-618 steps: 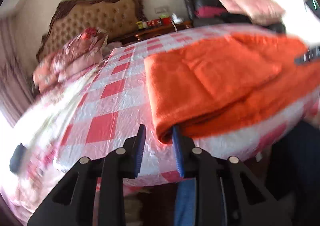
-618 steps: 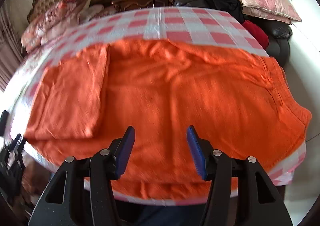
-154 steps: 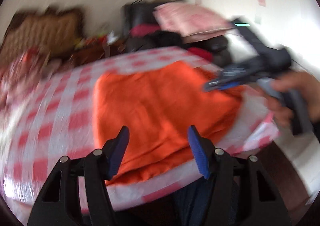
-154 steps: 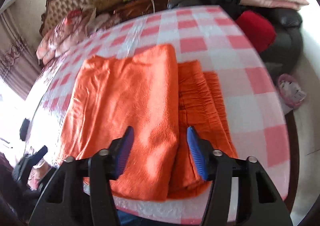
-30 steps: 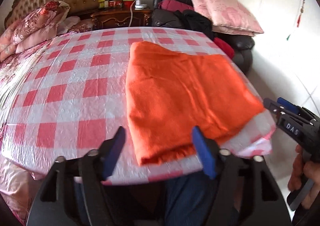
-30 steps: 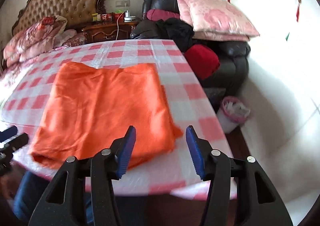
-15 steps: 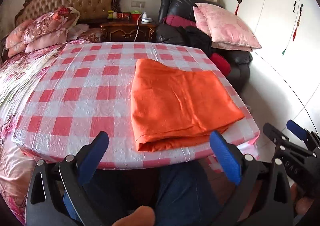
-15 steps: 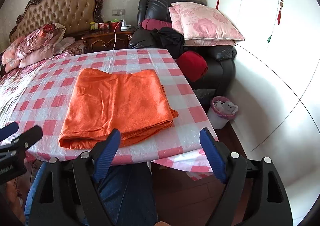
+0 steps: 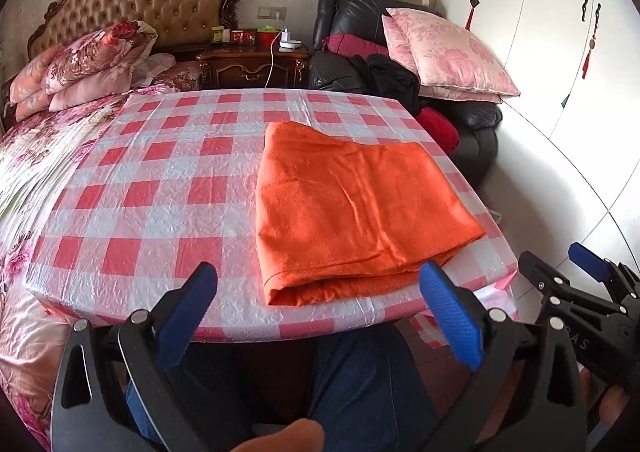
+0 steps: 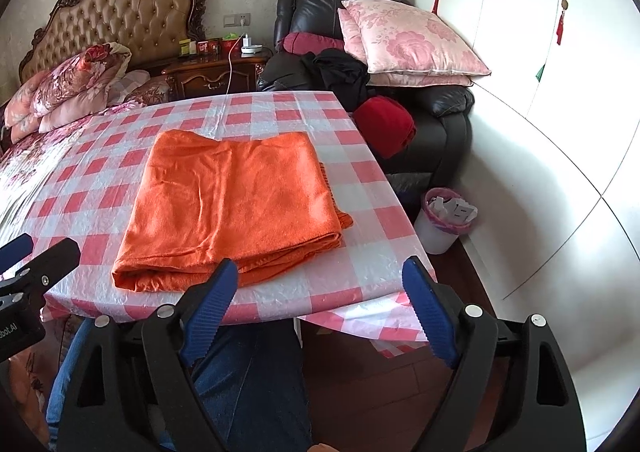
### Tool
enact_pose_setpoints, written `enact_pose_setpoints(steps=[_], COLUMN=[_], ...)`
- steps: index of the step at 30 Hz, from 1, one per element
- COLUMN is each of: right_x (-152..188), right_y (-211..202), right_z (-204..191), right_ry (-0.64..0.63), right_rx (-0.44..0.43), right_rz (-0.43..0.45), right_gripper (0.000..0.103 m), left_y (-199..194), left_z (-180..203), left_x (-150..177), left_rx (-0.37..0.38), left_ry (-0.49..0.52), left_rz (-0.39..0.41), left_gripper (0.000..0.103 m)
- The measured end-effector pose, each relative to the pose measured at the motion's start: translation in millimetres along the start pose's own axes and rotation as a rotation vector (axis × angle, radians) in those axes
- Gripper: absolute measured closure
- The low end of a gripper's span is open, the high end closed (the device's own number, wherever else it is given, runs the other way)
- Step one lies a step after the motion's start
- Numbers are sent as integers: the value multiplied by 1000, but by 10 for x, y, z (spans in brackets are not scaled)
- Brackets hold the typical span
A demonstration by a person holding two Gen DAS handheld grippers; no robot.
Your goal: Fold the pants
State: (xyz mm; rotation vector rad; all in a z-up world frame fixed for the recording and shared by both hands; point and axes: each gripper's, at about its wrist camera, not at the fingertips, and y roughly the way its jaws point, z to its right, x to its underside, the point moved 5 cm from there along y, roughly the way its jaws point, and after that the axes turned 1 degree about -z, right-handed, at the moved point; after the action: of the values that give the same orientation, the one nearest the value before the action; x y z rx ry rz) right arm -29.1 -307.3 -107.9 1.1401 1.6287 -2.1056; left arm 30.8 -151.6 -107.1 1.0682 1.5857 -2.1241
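Observation:
The orange pants (image 9: 352,208) lie folded into a thick rectangle near the front right corner of the red-and-white checked table (image 9: 160,192). My left gripper (image 9: 318,292) hovers open in front of the table's near edge, with nothing between its blue pads. Beside it, off the table's right corner, is my right gripper (image 9: 554,258). In the right wrist view the pants (image 10: 232,204) rest on the table (image 10: 360,180) ahead of my right gripper (image 10: 320,276), which is open and empty. My left gripper (image 10: 42,248) shows at the left edge.
A person's legs in blue jeans (image 9: 360,372) are below the table's front edge. A bed with floral quilts (image 9: 80,64) lies to the left, a black armchair with pink pillows (image 10: 404,40) behind. A white bin (image 10: 444,220) stands on the floor at the right.
Both grippers have drawn back from the pants to beyond the table's front edge and risen a little. Their jaws have spread wide.

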Motion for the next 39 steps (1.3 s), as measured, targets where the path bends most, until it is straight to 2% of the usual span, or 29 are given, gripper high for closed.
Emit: enact_pose_setpoints(steps=[39], right_x=[28], right_y=[42], right_z=[-3], right_ry=[9], right_rx=[-14], right_rz=[-9], right_gripper=[21], left_y=[-22], left_z=[69], left_x=[3], left_rx=[22], left_ry=[38], left_rz=[11], left_gripper=[2])
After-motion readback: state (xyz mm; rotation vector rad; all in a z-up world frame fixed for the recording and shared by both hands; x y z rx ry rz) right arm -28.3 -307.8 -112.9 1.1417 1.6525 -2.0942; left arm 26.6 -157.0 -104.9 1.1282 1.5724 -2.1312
